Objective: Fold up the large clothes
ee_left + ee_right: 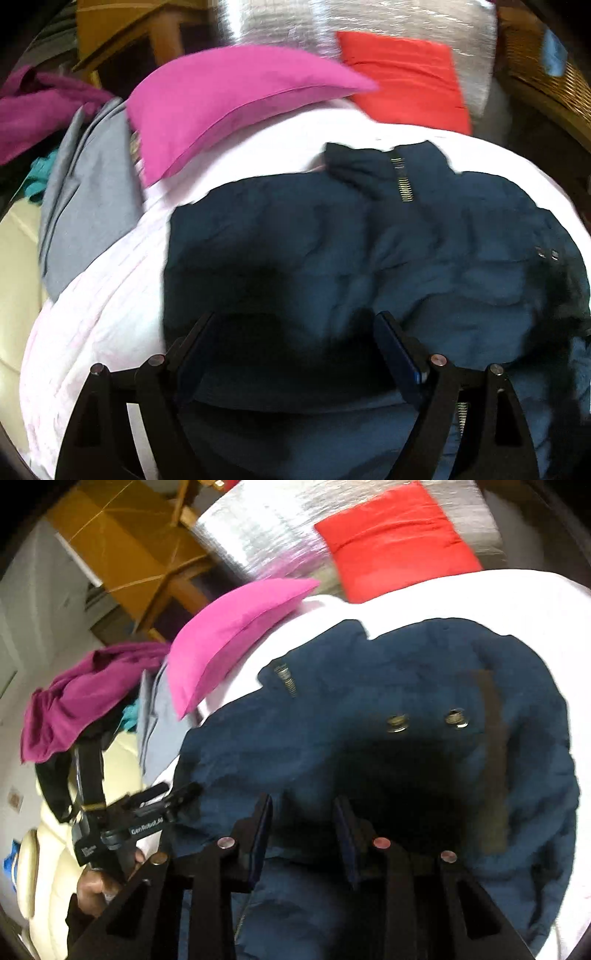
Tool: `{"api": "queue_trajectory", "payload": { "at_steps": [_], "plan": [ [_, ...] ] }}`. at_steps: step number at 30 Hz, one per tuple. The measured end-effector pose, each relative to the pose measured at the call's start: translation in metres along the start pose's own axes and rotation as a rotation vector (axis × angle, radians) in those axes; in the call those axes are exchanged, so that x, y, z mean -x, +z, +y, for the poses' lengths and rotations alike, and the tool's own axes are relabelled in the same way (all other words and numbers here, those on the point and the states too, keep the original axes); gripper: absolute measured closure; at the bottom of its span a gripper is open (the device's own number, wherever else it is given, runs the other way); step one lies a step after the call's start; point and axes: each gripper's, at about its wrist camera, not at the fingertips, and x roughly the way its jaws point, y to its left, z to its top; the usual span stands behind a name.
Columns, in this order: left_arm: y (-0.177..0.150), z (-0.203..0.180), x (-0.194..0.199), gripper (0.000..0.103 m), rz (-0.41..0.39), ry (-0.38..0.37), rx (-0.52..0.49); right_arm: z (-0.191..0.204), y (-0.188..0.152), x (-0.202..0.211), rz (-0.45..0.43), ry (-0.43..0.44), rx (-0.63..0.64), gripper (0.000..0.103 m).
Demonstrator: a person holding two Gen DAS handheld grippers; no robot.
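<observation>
Our left gripper point(295, 343) hovers over a dark navy-blue padded jacket point(369, 251), its two black fingers spread wide with nothing pinched between them. Our right gripper point(303, 823) hangs over the same jacket with its fingers much nearer together; we cannot tell whether any cloth is caught between them. The jacket lies spread on a white quilted bedspread point(96, 314), its brass zipper point(404, 184) and two metal snaps point(424, 720) facing up. At the jacket's left edge lies a folded grey garment point(85, 206). Beyond it rest a magenta pillow point(221, 99) and a red pillow point(402, 77) against a silvery cushion point(332, 22). A crumpled purple cloth point(85, 694) sits far left.
</observation>
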Motion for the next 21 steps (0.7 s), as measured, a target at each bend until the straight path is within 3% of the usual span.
{"api": "queue_trajectory", "payload": {
  "at_steps": [2,5,13,16,18,21],
  "plan": [
    [-0.006,-0.02,-0.006,0.018,0.014,0.032,-0.051,-0.004,-0.004,-0.017,0.069,-0.055,-0.007,0.066],
    [-0.011,-0.027,-0.017,0.017,0.029,0.069,-0.076,-0.01,-0.005,-0.018,0.073,-0.035,-0.038,0.067],
    [-0.007,-0.021,-0.021,0.017,0.025,0.058,-0.066,-0.027,0.005,0.025,-0.025,-0.04,-0.068,0.067],
    [-0.008,-0.02,-0.023,0.017,0.027,0.059,-0.065,-0.034,0.009,0.013,0.026,-0.102,-0.085,0.067],
    [-0.008,-0.02,-0.023,0.017,0.029,0.058,-0.063,-0.047,0.006,-0.001,0.075,-0.094,-0.136,0.066],
    [-0.009,-0.021,-0.022,0.017,0.026,0.061,-0.066,-0.053,0.006,-0.001,0.068,-0.079,-0.155,0.066]
  ]
}}
